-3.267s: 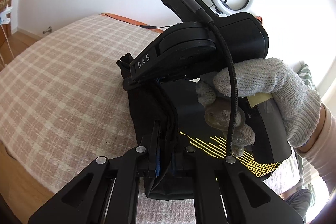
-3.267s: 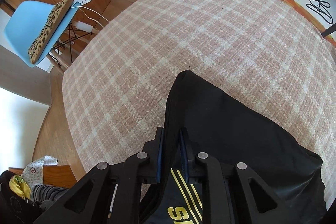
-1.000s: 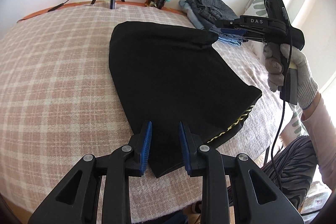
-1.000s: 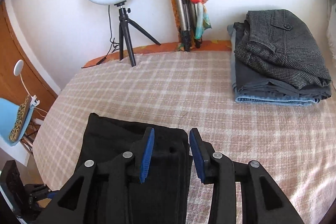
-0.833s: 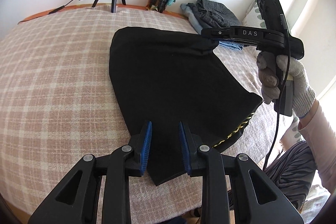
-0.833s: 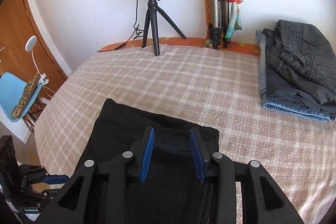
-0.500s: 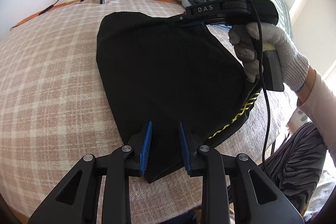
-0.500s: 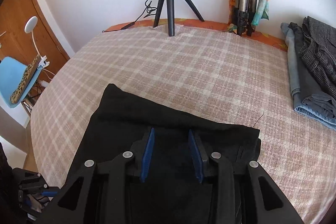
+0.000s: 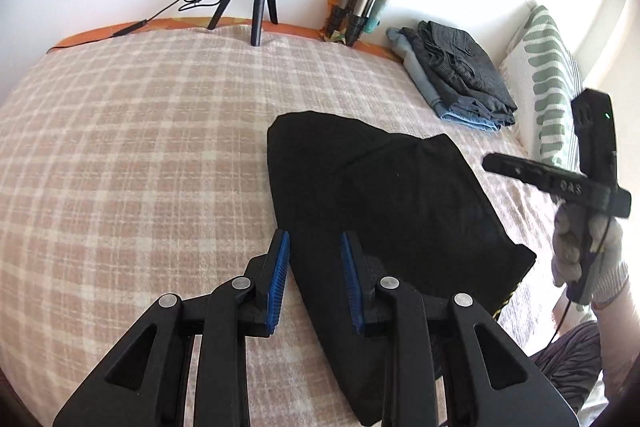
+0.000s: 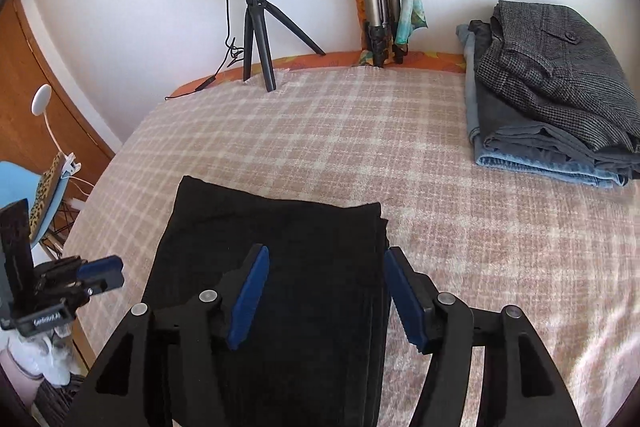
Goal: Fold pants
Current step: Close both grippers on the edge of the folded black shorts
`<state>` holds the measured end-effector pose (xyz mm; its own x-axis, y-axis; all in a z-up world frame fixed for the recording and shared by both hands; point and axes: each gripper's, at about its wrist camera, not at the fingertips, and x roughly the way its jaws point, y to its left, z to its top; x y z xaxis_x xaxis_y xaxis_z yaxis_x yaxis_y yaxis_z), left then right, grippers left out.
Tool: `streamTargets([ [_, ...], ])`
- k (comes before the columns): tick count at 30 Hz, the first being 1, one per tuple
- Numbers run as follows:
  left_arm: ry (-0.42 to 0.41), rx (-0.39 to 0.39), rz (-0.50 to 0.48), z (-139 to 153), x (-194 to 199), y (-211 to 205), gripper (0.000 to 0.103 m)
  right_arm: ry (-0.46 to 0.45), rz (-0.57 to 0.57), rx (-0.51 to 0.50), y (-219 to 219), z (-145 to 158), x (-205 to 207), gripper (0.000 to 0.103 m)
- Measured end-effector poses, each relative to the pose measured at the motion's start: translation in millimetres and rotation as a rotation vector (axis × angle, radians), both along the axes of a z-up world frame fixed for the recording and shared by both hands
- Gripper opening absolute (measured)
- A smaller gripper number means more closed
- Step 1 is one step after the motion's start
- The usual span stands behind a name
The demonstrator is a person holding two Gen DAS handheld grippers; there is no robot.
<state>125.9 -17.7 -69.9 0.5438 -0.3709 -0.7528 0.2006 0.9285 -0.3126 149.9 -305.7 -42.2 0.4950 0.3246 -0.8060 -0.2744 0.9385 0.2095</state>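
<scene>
The black pants (image 9: 384, 203) lie folded flat on the checked bed cover (image 9: 140, 155), with a yellow print showing at their right edge. My left gripper (image 9: 314, 259) is open and empty, its fingers hovering over the near left edge of the pants. My right gripper (image 10: 324, 291) is open wide and empty above the pants (image 10: 280, 267). It also shows in the left wrist view (image 9: 560, 183), held in a gloved hand off the right side of the pants. The left gripper shows at the left edge of the right wrist view (image 10: 96, 271).
A stack of folded trousers (image 10: 548, 91) lies at the far right of the bed, also seen in the left wrist view (image 9: 456, 79). A ring light on a tripod (image 10: 256, 27) and a folded tripod (image 10: 380, 7) stand at the back wall. A striped pillow (image 9: 548, 79) lies at right. A blue chair (image 10: 24, 203) stands left of the bed.
Both grippers earlier held the black pants shut and laid them folded on the bed. They have since opened and let go. The right gripper has drawn back to the right and opened wider.
</scene>
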Motion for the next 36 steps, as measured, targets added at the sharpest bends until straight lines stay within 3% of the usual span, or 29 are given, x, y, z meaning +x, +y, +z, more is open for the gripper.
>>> streamTargets([
  [8, 0.101, -0.084, 0.069, -30.0, 56.2, -3.6, 0.025, 0.120, -0.004, -0.074, -11.4, -33.1, -60.3, 0.040],
  [11, 0.074, -0.023, 0.081, -32.2, 69.9, -14.8, 0.025, 0.118, 0.027, -0.141, -2.0, -40.5, -75.0, 0.029],
  [16, 0.028, 0.081, 0.129, -34.6, 89.5, -21.1, 0.029, 0.131, 0.067, -0.154, -3.7, -39.9, -86.9, 0.026],
  [19, 0.026, 0.091, 0.135, -35.8, 96.5, -19.4, 0.032, 0.144, 0.108, -0.149, -4.6, -37.9, -90.3, 0.027],
  [24, 0.002, 0.074, 0.158, -21.2, 94.1, -5.1, 0.034, 0.105, 0.089, -0.029, -19.8, -20.2, -87.3, 0.045],
  [26, 0.012, 0.032, 0.162, -15.9, 88.7, 4.2, 0.036, 0.093, 0.074, 0.007, -25.7, -15.4, -81.0, 0.056],
  [28, 0.043, -0.034, 0.153, -13.7, 80.7, 12.1, 0.044, 0.099, 0.064, 0.060, -31.0, -14.7, -71.9, 0.062],
  [36, 0.218, -0.213, 0.088, -27.0, 40.8, 13.3, 0.047, 0.221, 0.003, 0.229, -49.3, -46.9, -30.7, 0.064],
])
